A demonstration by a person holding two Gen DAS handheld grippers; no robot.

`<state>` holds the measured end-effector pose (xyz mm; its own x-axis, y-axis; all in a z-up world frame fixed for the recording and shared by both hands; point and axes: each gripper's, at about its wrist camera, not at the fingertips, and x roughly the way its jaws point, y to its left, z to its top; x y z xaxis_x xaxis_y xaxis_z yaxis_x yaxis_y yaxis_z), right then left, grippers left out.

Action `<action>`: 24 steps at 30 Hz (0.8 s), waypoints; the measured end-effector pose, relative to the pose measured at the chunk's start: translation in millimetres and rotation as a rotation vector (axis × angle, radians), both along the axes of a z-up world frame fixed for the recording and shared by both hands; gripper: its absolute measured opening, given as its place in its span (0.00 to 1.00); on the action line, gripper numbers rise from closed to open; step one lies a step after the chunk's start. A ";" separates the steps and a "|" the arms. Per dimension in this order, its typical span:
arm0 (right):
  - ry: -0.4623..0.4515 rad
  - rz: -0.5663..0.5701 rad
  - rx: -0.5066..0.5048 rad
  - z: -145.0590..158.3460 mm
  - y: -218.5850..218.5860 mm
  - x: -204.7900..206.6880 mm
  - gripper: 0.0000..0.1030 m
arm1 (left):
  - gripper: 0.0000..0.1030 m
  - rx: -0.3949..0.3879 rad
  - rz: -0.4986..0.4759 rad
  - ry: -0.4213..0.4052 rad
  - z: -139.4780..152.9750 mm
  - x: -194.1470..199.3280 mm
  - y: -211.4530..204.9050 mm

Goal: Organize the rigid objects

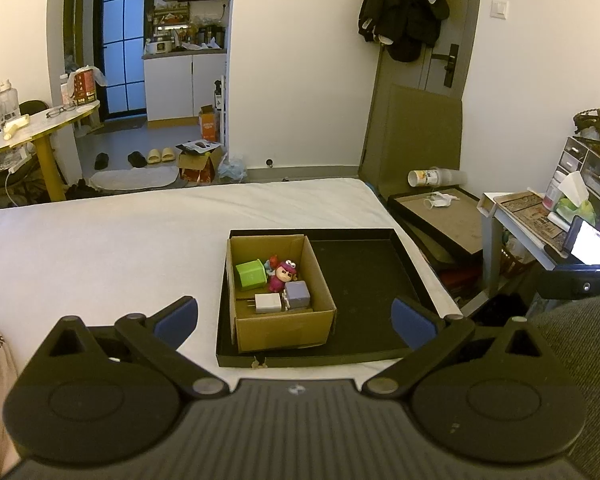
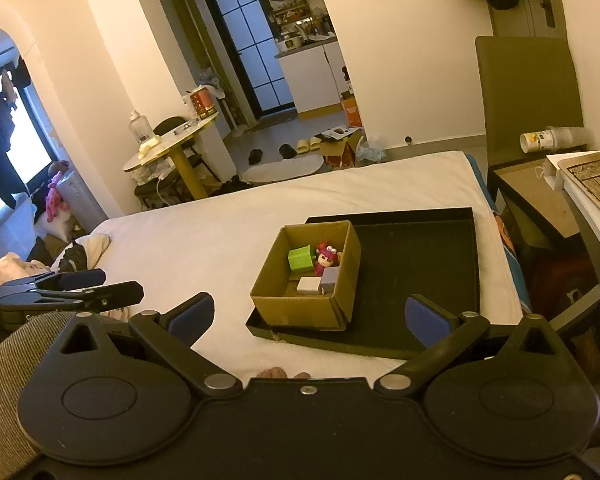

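Observation:
A small cardboard box (image 1: 284, 330) stands in the left part of a black tray (image 1: 364, 280) on the white bed. In it lie a green cube (image 1: 250, 274), a pink doll figure (image 1: 281, 275), a white plug adapter (image 1: 267, 303) and a purple-grey cube (image 1: 298, 294). My left gripper (image 1: 294, 320) is open and empty, just short of the box. My right gripper (image 2: 308, 318) is open and empty, near the tray's front edge; the box (image 2: 300, 312), green cube (image 2: 300, 259), doll (image 2: 325, 258) and tray (image 2: 420, 264) show ahead of it.
The white bed (image 1: 100, 248) spreads to the left. A desk with a tissue box and laptop (image 1: 560, 220) stands right of the bed, with framed boards (image 1: 440, 216) on the floor. A round table (image 2: 172, 148) stands beyond the bed. The left gripper's body (image 2: 68, 292) shows at left.

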<state>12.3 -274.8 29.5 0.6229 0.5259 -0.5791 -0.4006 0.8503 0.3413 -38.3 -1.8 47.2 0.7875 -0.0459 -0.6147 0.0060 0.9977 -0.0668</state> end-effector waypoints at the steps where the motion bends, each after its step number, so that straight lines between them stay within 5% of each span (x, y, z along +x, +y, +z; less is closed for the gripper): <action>1: 0.003 -0.001 0.000 0.0 0.3 -0.2 1.00 | 0.99 0.001 0.000 -0.001 -0.2 -0.2 0.1; 24: 0.018 0.004 0.010 1.3 1.5 -0.2 1.00 | 0.99 0.013 0.002 -0.004 -0.4 -2.0 3.5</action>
